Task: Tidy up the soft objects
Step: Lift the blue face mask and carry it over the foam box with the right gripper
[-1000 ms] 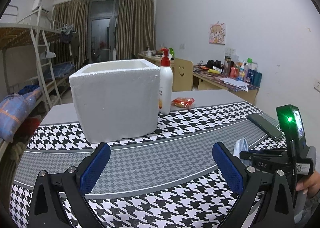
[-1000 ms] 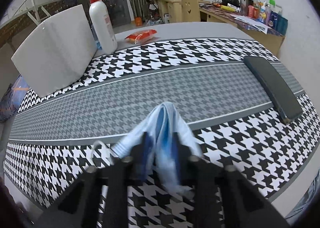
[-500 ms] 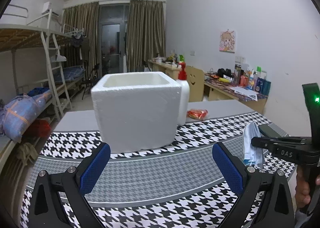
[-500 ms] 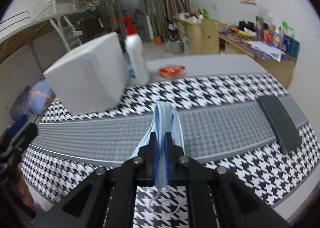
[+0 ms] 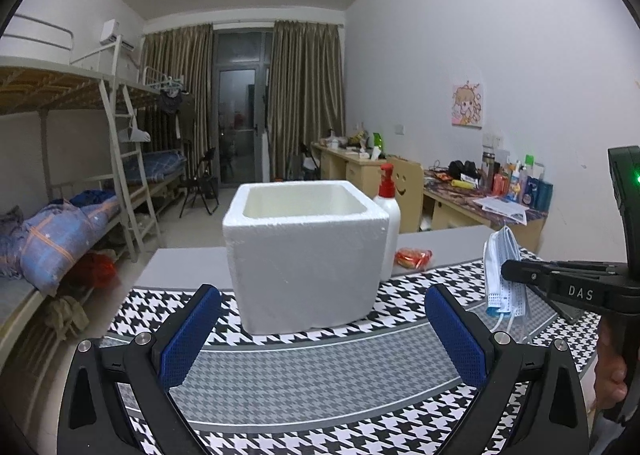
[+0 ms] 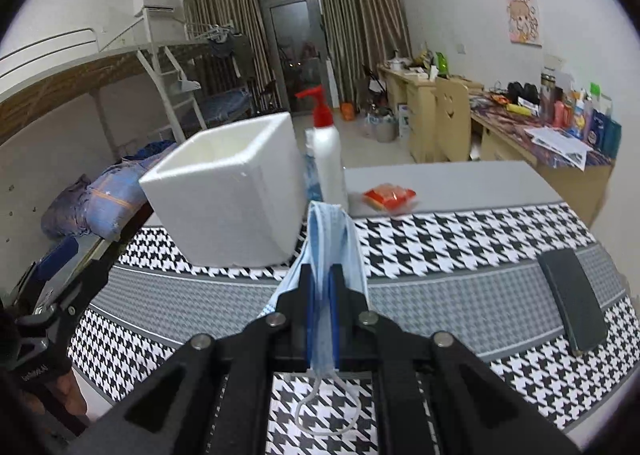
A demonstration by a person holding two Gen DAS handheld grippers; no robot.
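Note:
My right gripper [image 6: 321, 275] is shut on a folded light-blue face mask [image 6: 332, 239] and holds it in the air above the table, its ear loops hanging down. The mask also shows in the left wrist view [image 5: 502, 275], right of the box, clamped by the right gripper [image 5: 510, 270]. An open white foam box [image 5: 306, 255] stands on the houndstooth cloth; it also shows in the right wrist view [image 6: 228, 191], ahead and left of the mask. My left gripper [image 5: 318, 331] is open and empty, in front of the box.
A white pump bottle [image 6: 326, 159] with a red top stands right behind the box. A small orange-red packet [image 6: 390, 195] lies on the grey table [image 6: 460, 183]. A dark flat phone-like object [image 6: 572, 305] lies at the right. Bunk beds [image 5: 80, 183] stand left, desks right.
The right gripper has lifted the mask off the cloth and carried it up and toward the box. The left gripper has risen, so the box's open top now shows.

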